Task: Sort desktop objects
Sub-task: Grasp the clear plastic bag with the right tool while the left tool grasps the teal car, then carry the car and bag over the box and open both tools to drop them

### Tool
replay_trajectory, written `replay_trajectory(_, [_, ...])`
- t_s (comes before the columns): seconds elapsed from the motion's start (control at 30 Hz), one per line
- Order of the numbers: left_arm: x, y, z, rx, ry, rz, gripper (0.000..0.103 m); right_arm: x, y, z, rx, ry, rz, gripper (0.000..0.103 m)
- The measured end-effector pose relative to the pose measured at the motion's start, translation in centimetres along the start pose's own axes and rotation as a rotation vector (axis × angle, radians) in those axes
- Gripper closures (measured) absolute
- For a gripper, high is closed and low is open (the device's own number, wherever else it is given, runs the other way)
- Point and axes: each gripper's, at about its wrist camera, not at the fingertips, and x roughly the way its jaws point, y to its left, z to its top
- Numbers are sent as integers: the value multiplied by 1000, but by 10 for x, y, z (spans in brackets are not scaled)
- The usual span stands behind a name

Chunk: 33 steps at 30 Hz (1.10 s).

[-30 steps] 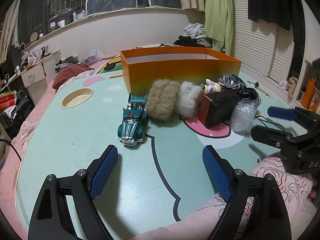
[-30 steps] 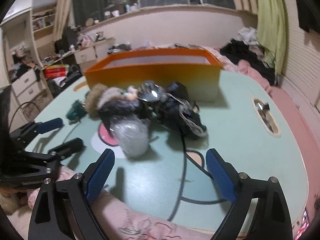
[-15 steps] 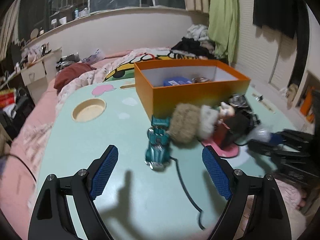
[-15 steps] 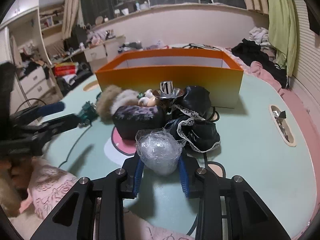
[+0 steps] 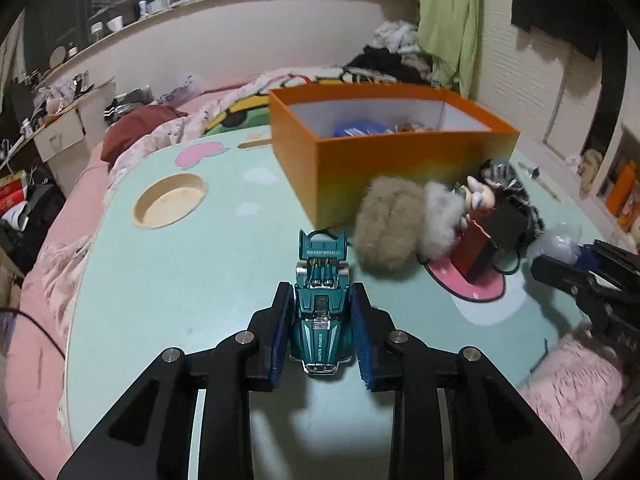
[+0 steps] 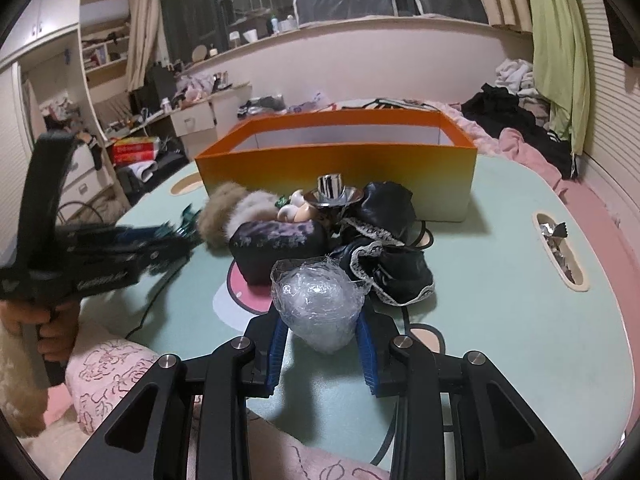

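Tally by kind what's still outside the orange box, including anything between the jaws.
Toy cars: 1, teal toy car
Furry items: 2, brown fur piece, white fur piece
Plastic-wrap balls: 1, plastic-wrap ball
Dark boxes: 1, dark box
Figurines: 1, small figurine
Silver hats: 1, silver toy hat
Black lace-trimmed garments: 1, black lace-trimmed garment
Total: 8

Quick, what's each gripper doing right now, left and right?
Left gripper: jaws closing, pads against the sides of the teal toy car on the table.
Right gripper: shut on the clear plastic wad.
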Motion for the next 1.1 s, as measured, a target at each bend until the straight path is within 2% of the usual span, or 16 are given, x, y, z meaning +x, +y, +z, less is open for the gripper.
replay_trajectory(0.13, [-30, 9, 4, -41, -69, -34, 77, -12, -2, 9, 1, -44, -1, 72])
replay_trajectory(0.33, [-51, -13, 47, -34, -184, -101, 77, -21, -18, 69, 26, -122, -22, 72])
replay_trajectory(0.5, [-31, -24, 105, -87, -222, -144, 76, 10, -53, 135, 110, -73, 5, 72])
replay_trajectory(0.53, [-15, -23, 120, -120, -212, -152, 75, 21, -57, 143, 122, -39, 31, 72])
replay_trajectory(0.57, [-1, -21, 128, -149, -191, -150, 69, 38, -61, 149, 131, 19, 64, 72])
replay_trajectory(0.63, [25, -16, 135, -197, -117, -122, 58, 64, -69, 154, 157, 100, 51, 63])
replay_trajectory(0.67, [37, -12, 135, -220, -88, -119, 58, 73, -74, 153, 178, 125, 27, 53])
replay_trajectory(0.7, [43, -11, 134, -228, -78, -125, 58, 77, -77, 151, 198, 125, 23, 48])
replay_trajectory(0.77, [57, -5, 127, -243, -42, -111, 58, 81, -86, 143, 242, 137, 39, 48])
replay_trajectory(0.87, [55, -2, 122, -211, -72, -68, 58, 70, -84, 130, 213, 120, 45, 48])
replay_trajectory(0.93, [57, 0, 125, -215, -66, -72, 58, 62, -78, 123, 203, 117, 44, 48])
replay_trajectory(1.1, [62, 5, 130, -215, -79, -82, 58, 53, -55, 112, 146, 95, -34, 48])
